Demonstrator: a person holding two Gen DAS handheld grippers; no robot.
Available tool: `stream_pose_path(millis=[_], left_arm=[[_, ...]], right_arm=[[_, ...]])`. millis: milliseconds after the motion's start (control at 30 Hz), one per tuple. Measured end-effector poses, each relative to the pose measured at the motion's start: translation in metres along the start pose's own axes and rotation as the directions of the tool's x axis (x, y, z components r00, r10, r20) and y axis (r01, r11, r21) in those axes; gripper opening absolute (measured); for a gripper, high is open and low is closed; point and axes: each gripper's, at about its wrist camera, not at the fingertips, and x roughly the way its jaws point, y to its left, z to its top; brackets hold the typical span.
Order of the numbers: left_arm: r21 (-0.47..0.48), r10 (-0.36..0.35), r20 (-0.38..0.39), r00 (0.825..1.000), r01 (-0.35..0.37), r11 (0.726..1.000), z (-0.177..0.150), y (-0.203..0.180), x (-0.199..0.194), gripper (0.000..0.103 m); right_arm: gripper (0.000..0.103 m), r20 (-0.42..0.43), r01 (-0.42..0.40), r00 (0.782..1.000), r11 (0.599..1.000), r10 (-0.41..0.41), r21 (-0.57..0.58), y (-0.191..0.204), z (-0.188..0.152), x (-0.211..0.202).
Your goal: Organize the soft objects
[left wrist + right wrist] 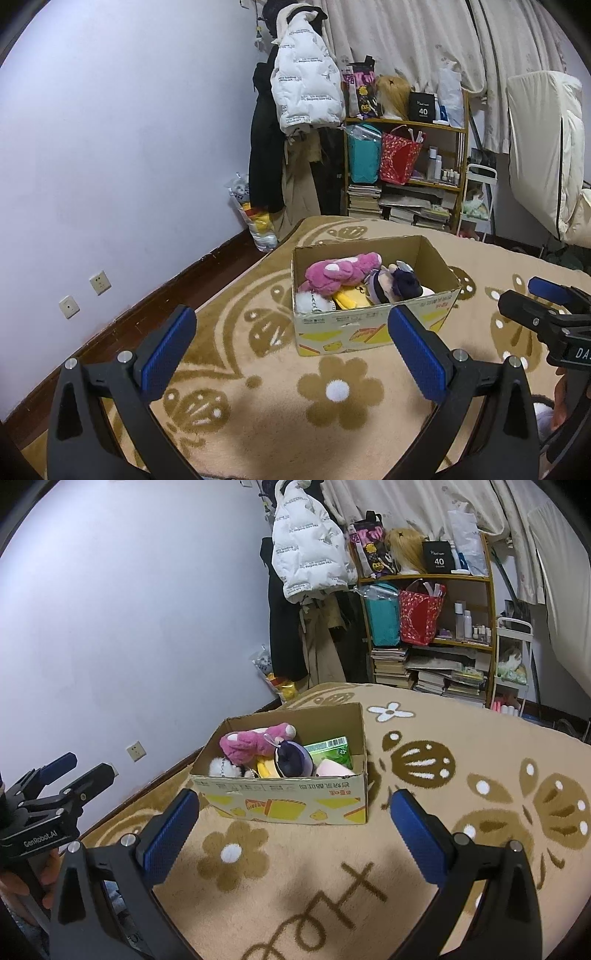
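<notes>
A cardboard box (373, 325) stands on the beige flower-pattern blanket (332, 417). Inside lie a pink plush (341, 271), a doll with a dark hat (400, 284), a white fluffy toy (308, 301) and something yellow (352, 298). The right wrist view shows the same box (280, 799) with the pink plush (251, 743), the dark-hatted doll (293, 758) and a green pack (332, 751). My left gripper (291, 334) is open and empty, just short of the box. My right gripper (295, 818) is open and empty, near the box front. Each gripper shows in the other's view: the right one (532, 295), the left one (79, 766).
A wooden shelf (404, 127) with bags, bottles and stacked books stands at the back. Coats (306, 81) hang beside it. A plastic bag of toys (255, 218) leans on the lilac wall. Dark floor runs along the blanket's left edge.
</notes>
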Motion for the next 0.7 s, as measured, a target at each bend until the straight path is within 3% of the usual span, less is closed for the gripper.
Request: stream_pose_path(millis=[700], left_arm=[[0.038, 0.018, -0.015, 1.0, -0.017, 0.999, -0.0029, -0.0071, -0.001, 0.103]], right_arm=[[0.103, -0.009, 0.013, 1.0, 1.0, -0.013, -0.007, 0.0019, -0.0029, 0.0035]])
